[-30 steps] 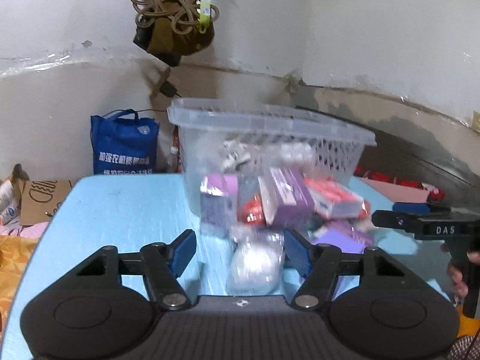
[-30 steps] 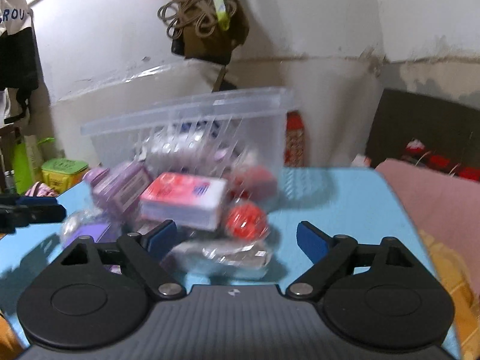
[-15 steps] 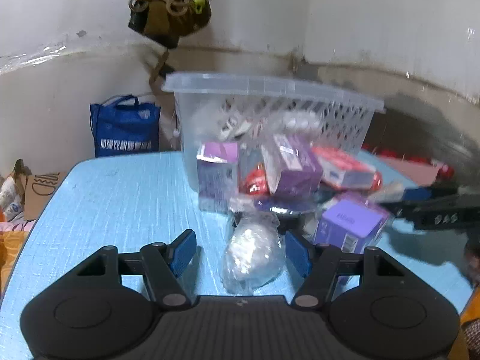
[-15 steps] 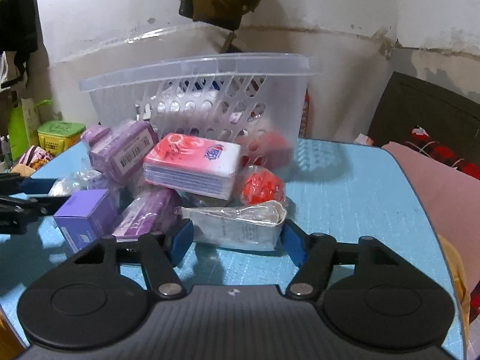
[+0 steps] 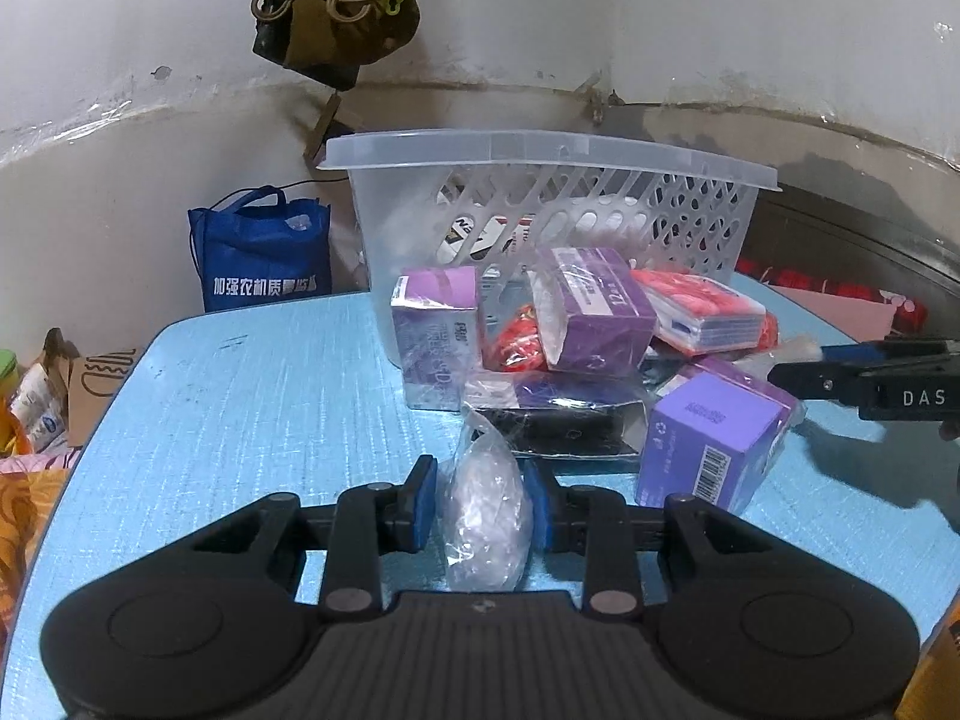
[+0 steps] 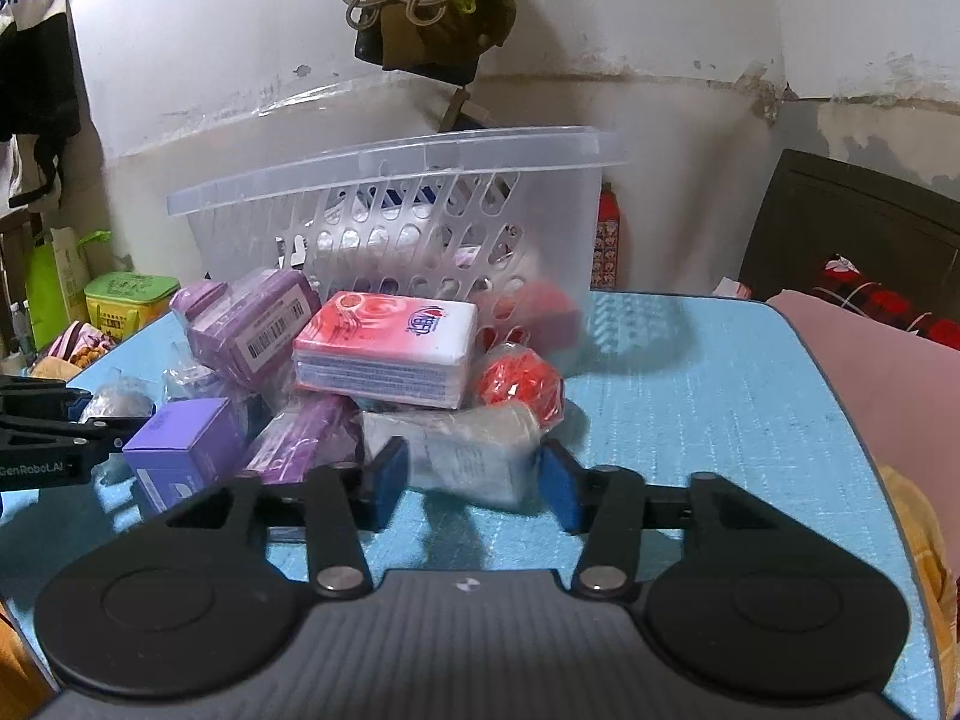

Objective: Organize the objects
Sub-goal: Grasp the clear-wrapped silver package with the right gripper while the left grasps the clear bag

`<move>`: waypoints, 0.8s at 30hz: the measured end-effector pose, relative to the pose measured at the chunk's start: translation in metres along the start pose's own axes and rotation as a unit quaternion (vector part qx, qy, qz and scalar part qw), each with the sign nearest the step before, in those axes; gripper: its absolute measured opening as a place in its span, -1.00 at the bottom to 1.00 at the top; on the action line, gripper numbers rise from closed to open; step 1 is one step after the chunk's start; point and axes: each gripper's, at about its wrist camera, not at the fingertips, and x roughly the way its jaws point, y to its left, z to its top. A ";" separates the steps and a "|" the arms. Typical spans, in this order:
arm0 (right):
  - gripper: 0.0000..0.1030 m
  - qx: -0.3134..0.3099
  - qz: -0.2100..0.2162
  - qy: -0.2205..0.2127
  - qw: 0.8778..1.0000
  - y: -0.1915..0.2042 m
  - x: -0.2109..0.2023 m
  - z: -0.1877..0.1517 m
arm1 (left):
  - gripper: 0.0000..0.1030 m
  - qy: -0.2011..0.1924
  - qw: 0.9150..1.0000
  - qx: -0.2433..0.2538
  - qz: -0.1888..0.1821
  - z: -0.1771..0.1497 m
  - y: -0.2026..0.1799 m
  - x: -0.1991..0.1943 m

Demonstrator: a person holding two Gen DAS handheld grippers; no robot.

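Packets (image 5: pixel 591 315) lie heaped; right gripper (image 5: pixel 840 369) reads "DAS".

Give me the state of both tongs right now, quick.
Left tongs: shut on the clear plastic bag.
Right tongs: jaws opening, the white wrapped packet between them, pads not pressing on it.

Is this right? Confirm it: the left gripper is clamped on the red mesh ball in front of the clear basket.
Not quite. The left gripper is clamped on the clear plastic pouch, not the red mesh ball; the left wrist view shows it. The ball lies untouched among the boxes in front of the clear basket.
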 end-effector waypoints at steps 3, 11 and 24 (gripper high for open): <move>0.52 -0.030 -0.015 0.011 0.999 0.011 0.006 0.005 | -0.31 0.001 1.000 0.000 -0.002 0.001 0.000 0.001; 0.37 -0.046 -0.016 0.041 0.998 0.019 0.021 0.007 | -0.30 0.004 1.000 -0.002 -0.009 -0.001 -0.002 0.002; 0.35 -0.001 -0.017 -0.050 0.999 0.007 -0.028 -0.011 | -0.32 -0.072 0.997 -0.013 0.005 -0.009 -0.001 -0.024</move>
